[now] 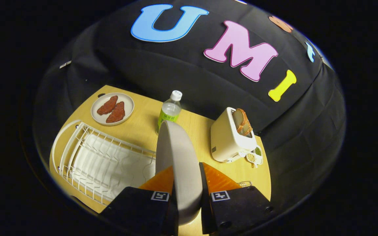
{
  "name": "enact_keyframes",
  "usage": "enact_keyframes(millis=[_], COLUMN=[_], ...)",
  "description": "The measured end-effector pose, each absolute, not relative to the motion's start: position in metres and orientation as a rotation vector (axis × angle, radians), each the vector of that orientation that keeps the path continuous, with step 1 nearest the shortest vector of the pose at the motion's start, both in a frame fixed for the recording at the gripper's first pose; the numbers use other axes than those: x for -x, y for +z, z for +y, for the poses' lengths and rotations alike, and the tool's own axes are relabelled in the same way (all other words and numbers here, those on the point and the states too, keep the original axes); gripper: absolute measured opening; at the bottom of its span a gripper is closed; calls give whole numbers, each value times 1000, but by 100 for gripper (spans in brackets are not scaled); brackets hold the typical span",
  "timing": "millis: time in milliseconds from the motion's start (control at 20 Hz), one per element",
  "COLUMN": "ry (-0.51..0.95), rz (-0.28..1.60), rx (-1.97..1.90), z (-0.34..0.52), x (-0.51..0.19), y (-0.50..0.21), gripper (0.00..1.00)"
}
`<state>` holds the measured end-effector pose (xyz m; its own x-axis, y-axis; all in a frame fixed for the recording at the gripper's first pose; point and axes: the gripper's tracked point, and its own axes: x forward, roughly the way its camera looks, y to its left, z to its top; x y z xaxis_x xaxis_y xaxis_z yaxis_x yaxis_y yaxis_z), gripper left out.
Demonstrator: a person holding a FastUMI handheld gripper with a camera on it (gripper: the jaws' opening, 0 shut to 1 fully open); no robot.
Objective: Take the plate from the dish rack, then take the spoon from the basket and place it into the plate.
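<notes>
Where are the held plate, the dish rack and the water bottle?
Held plate (180, 157), gripper view: its underside, between the claw's fingers.
Dish rack (100, 160), gripper view: its wire bed, beside the fingers.
Water bottle (170, 109), gripper view: its body, beyond the plate.

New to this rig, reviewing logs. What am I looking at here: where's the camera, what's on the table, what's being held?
This is a handheld two-finger gripper that a person carries; there is no robot arm. The fisheye camera rides on it and looks forward along the fingers.

Both fingers press on a grey round plate, held on edge above the light wooden table.

Beside the plate lies a white wire dish rack. Beyond it is a pale plate with two reddish-brown food pieces. Just behind the held plate stands a clear water bottle with a green label. On the other side is a cream toaster holding bread slices, with a small dish of greenish bits next to it.
</notes>
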<state>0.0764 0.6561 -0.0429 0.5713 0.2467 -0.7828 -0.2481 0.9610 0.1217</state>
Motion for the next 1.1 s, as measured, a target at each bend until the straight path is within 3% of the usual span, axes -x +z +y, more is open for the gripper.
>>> enact_keyframes(millis=[550, 1100], ry=[423, 432], rz=[780, 993], rx=[-490, -694], z=[511, 403], x=[-35, 121], y=[26, -63], gripper=[31, 31])
